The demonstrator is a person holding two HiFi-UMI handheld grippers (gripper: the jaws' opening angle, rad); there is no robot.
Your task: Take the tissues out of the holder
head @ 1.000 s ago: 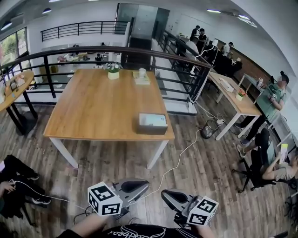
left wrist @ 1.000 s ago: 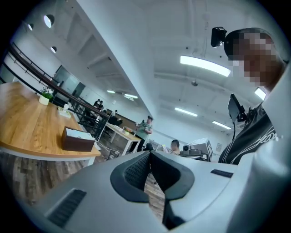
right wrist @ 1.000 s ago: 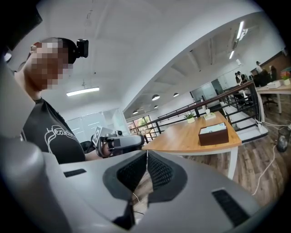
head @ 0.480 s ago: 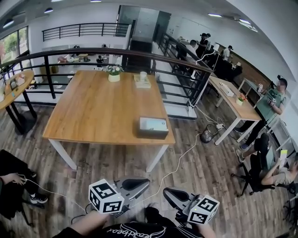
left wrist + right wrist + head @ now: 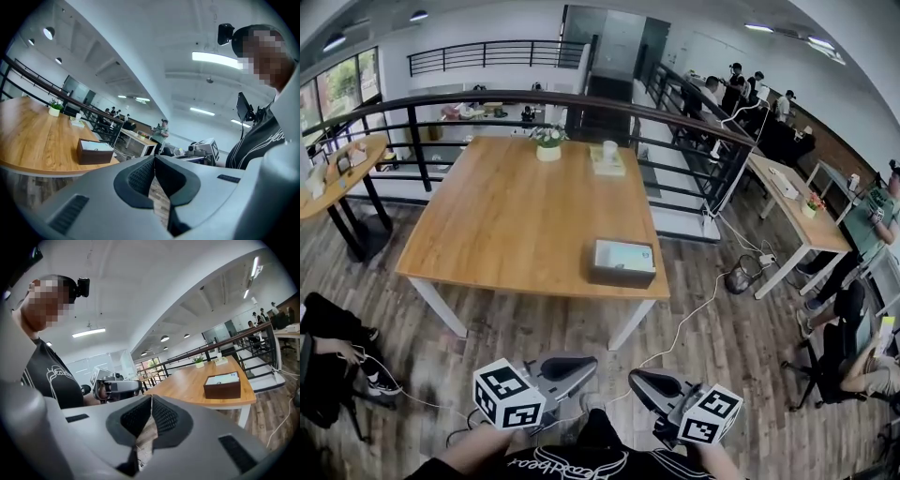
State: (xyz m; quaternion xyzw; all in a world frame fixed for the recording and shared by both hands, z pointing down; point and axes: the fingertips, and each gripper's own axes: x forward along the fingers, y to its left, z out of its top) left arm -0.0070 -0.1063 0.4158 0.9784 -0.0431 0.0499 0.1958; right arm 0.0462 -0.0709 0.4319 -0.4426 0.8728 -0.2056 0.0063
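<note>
One holder (image 5: 622, 262) sits at the table's (image 5: 506, 216) near corner. The left gripper (image 5: 586, 362) and right gripper (image 5: 637, 380), both clenched empty, hover short of the table.

We find no text that can be read with certainty. The black shirt (image 5: 572, 464) carries white script lettering across the chest, at the bottom edge of the head view, but the letters are too small and warped to spell out. The marker cube (image 5: 508, 396) on the left gripper (image 5: 589, 364) and the marker cube (image 5: 710, 414) on the right gripper (image 5: 637, 380) bear only black-and-white square patterns, no letters or digits. The tissue holder (image 5: 622, 262) near the front right corner of the table (image 5: 506, 225) shows no legible label.
</note>
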